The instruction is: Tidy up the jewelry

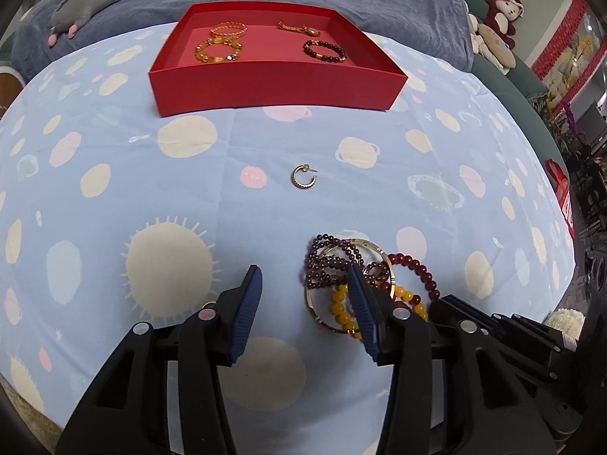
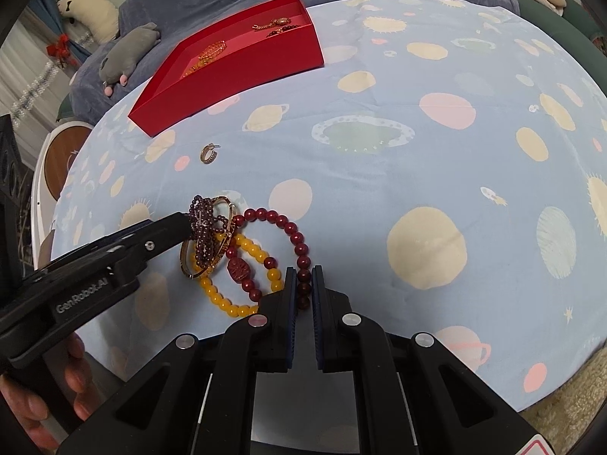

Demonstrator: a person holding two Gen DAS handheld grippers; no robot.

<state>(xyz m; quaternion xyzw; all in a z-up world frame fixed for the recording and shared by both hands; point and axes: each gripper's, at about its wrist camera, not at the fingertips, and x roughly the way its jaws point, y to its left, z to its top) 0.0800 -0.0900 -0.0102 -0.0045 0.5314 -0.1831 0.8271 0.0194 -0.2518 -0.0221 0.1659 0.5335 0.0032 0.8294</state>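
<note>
A tangled pile lies on the planet-print cloth (image 2: 379, 174): a purple bead bracelet (image 2: 203, 227), a gold bangle (image 2: 227, 208), a yellow bead bracelet (image 2: 227, 305) and a dark red bead bracelet (image 2: 288, 227). My right gripper (image 2: 303, 271) is shut on the dark red bracelet's near side. My left gripper (image 1: 303, 271) is open; its right finger overlaps the pile and the purple bracelet (image 1: 322, 261) edges into the gap. A small gold hoop earring (image 1: 302, 179) lies alone farther out. The red box (image 1: 273, 87) beyond it holds several bracelets.
A grey plush toy (image 1: 91, 0) rests on the blue blanket behind the box, and more stuffed toys (image 1: 500, 11) sit at the far right. A person's hand (image 2: 72, 375) holds the left gripper's handle. The cloth falls away at the near table edge.
</note>
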